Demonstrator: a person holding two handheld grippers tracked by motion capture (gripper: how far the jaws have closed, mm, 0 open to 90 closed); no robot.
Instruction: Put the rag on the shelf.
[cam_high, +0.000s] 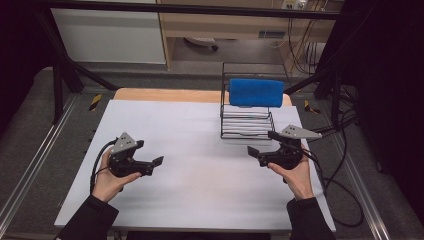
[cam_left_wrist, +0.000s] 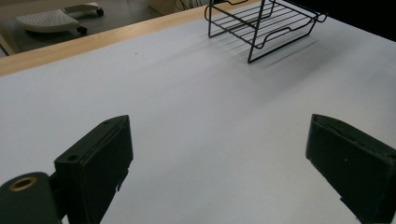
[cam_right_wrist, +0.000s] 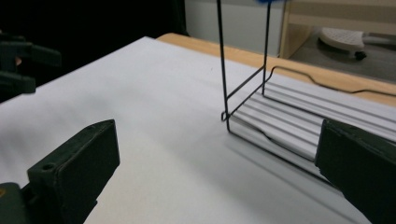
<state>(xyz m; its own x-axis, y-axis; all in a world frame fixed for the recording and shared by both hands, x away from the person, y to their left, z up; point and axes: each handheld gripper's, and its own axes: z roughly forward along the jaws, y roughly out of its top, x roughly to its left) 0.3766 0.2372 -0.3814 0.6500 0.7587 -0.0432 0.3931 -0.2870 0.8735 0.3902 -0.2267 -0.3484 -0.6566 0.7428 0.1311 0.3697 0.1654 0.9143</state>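
A black two-tier wire rack (cam_high: 247, 120) stands at the back right of the white table (cam_high: 200, 190). A blue folded cloth or sponge (cam_high: 256, 92) lies on its top shelf. My left gripper (cam_high: 150, 152) hovers over the table's left half, open and empty, pointing right. My right gripper (cam_high: 262, 142) sits just in front of the rack, open and empty, pointing left. In the left gripper view the jaws (cam_left_wrist: 217, 158) stand wide apart over bare table, with the rack (cam_left_wrist: 261, 23) far ahead. In the right gripper view the gripper (cam_right_wrist: 217, 163) is open and the rack's lower shelf (cam_right_wrist: 289, 121) is close at right.
A wooden strip (cam_high: 165, 95) runs along the table's far edge. Black frame posts and cables (cam_high: 340, 165) stand to the right of the table. The other gripper (cam_right_wrist: 18, 65) shows at the far left of the right gripper view.
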